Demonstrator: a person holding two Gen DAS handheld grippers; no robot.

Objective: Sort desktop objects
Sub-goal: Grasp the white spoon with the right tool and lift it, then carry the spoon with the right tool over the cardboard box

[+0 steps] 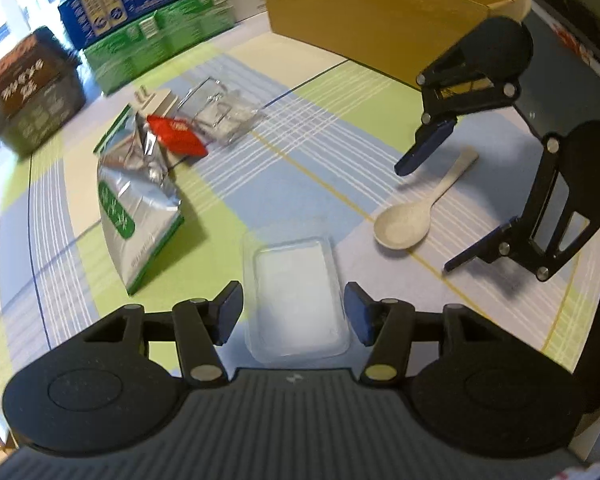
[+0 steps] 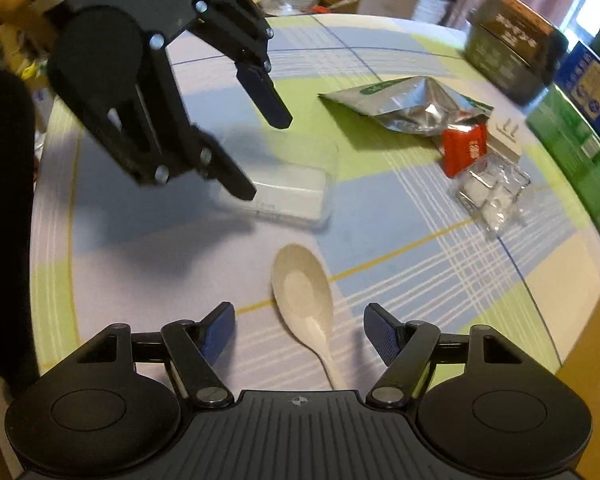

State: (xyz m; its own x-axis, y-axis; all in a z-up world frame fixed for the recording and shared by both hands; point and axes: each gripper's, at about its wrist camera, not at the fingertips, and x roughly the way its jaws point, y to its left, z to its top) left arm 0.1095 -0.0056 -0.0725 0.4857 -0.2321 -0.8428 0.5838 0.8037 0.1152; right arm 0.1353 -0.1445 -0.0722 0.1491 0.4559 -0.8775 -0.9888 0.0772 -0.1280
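Reaching in, we hold both grippers wide: left gripper (image 1: 294, 314) straddling the clear tray (image 1: 296, 300), right gripper (image 2: 299, 330) around the spoon (image 2: 306, 300). Next, we judge, squeeze and lift.

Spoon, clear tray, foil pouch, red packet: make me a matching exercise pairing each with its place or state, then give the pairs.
Things:
1. spoon
2. clear tray
3. foil pouch
4. red packet

Places or states:
A. lies against the torn top end of the silver bag
B. between the fingers of the open left claw
C. crumpled, silver with green trim
D. between the fingers of the open right claw, bowl pointing away

Pairs: 1-D, 2-B, 3-C, 4-A
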